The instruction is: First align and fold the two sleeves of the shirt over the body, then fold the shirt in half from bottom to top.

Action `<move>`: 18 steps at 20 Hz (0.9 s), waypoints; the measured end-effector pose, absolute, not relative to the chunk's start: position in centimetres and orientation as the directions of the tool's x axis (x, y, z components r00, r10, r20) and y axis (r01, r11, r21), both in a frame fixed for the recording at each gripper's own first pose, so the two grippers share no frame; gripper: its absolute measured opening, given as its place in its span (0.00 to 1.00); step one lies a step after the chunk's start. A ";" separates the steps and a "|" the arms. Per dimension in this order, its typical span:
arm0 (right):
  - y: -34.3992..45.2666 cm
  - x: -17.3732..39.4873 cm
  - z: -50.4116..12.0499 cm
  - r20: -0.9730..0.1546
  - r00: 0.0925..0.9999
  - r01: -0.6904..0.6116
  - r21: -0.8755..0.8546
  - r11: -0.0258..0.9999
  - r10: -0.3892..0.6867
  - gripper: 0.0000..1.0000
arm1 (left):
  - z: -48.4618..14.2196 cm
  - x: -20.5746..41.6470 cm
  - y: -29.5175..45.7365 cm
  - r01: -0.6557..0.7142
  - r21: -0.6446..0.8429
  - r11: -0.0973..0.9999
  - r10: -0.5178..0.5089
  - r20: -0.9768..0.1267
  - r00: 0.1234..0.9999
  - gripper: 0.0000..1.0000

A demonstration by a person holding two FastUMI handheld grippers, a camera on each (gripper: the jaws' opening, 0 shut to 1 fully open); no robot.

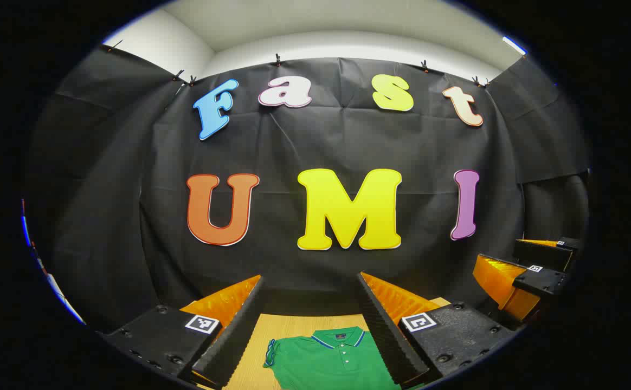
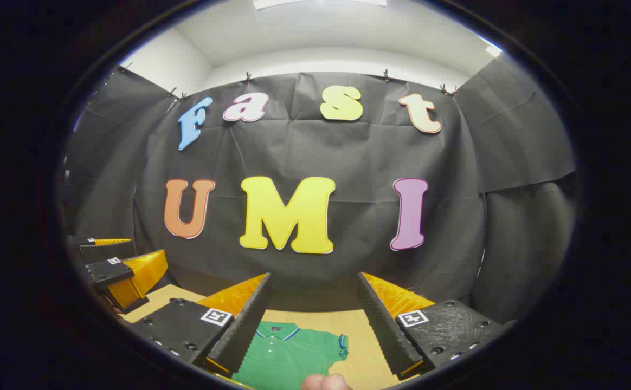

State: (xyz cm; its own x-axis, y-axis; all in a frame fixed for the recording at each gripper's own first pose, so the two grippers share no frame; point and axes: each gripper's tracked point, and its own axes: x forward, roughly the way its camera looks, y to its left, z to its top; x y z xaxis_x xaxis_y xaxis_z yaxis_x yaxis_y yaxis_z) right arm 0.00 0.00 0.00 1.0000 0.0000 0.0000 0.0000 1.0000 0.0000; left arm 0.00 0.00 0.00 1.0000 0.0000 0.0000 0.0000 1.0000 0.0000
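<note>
Left gripper view, nearest: left gripper [image 1: 311, 279], fingers [image 1: 238, 327] spread wide apart, nothing between them, held above the table [image 1: 253, 355]. Lower, seen through the gap: green shirt [image 1: 329, 360], flat on the wooden table, collar toward the far side, button placket down the middle, one short sleeve [image 1: 271, 352] lying out to the left with a striped cuff. Off to the right and a little farther: right gripper [image 1: 529, 273], tips pointing left, well apart from the shirt; fingers look parted, though not sure from this angle. Farthest: black cloth wall [image 1: 104, 216], white ceiling [image 1: 304, 21] above it.

Right gripper view, nearest: a bit of a hand [image 2: 326, 382] at the bottom edge. Next: right gripper [image 2: 313, 280], fingers [image 2: 383, 319] wide apart, holding nothing, raised over the table [image 2: 367, 346]. Beneath and between them: the shirt [image 2: 285, 355], collar far, other short sleeve [image 2: 337, 342] out to the right. At far left: left gripper [image 2: 123, 268], clear of the shirt. Behind everything: the cloth wall [image 2: 510, 162].
</note>
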 end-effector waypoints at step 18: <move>-1.0 1.4 -0.7 -0.022 1.000 0.011 -0.015 1.000 -0.012 0.95 | -0.8 0.8 -0.2 -0.009 0.002 1.000 0.009 -0.021 1.000 1.00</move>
State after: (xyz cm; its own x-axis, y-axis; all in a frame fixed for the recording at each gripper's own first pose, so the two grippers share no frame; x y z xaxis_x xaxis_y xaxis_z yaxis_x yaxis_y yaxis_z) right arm 1.36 -0.95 -0.71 0.9997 -0.0115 -0.0217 0.0112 0.9998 -0.0150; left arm 0.82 -0.18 -0.81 0.9997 0.0086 -0.0211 -0.0085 1.0000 0.0015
